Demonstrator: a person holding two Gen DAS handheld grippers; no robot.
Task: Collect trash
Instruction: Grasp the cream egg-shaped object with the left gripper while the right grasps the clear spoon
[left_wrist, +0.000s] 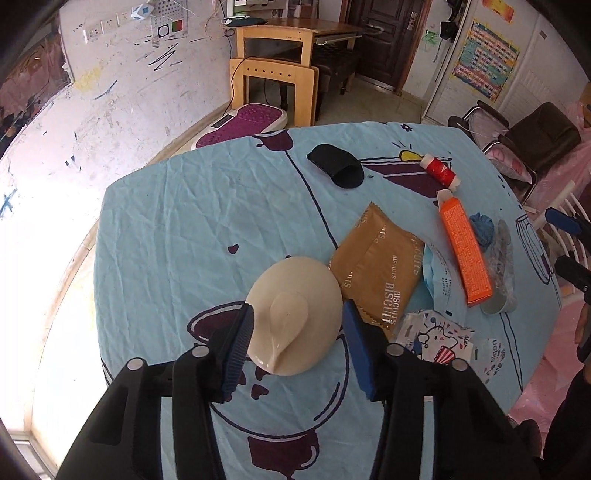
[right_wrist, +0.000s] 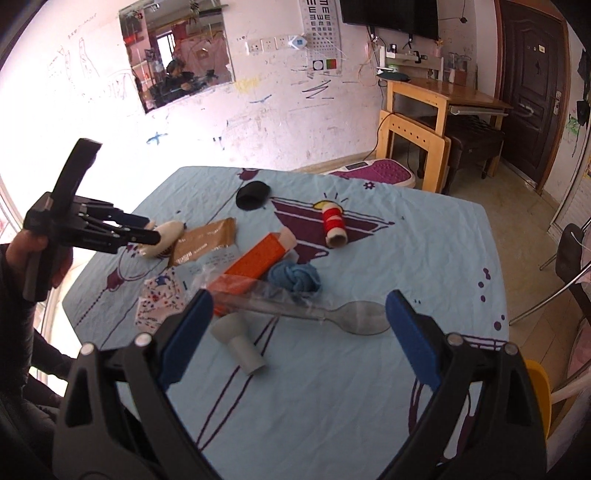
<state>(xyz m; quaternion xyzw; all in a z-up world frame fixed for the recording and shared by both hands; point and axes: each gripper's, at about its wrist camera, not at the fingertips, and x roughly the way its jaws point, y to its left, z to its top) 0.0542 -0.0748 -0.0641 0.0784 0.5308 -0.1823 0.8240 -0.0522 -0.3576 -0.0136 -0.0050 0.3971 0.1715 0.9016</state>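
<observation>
Two grippers: left gripper (left_wrist: 297, 325) clamped on cream dome lid (left_wrist: 295, 314); right gripper (right_wrist: 299, 325) released above clear spoon (right_wrist: 354, 317); bare tablecloth (right_wrist: 314, 398) beneath.

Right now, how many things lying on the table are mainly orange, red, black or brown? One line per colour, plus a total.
Orange: 1, the box
Red: 1, the thread spool
Black: 1, the pad
Brown: 1, the biscuit packet
Total: 4

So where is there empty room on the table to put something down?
Bare cloth lies left of the cream dome, out to the table's left edge, and right of the clear spoon. It is crowded from the biscuit packet to the orange box.
</observation>
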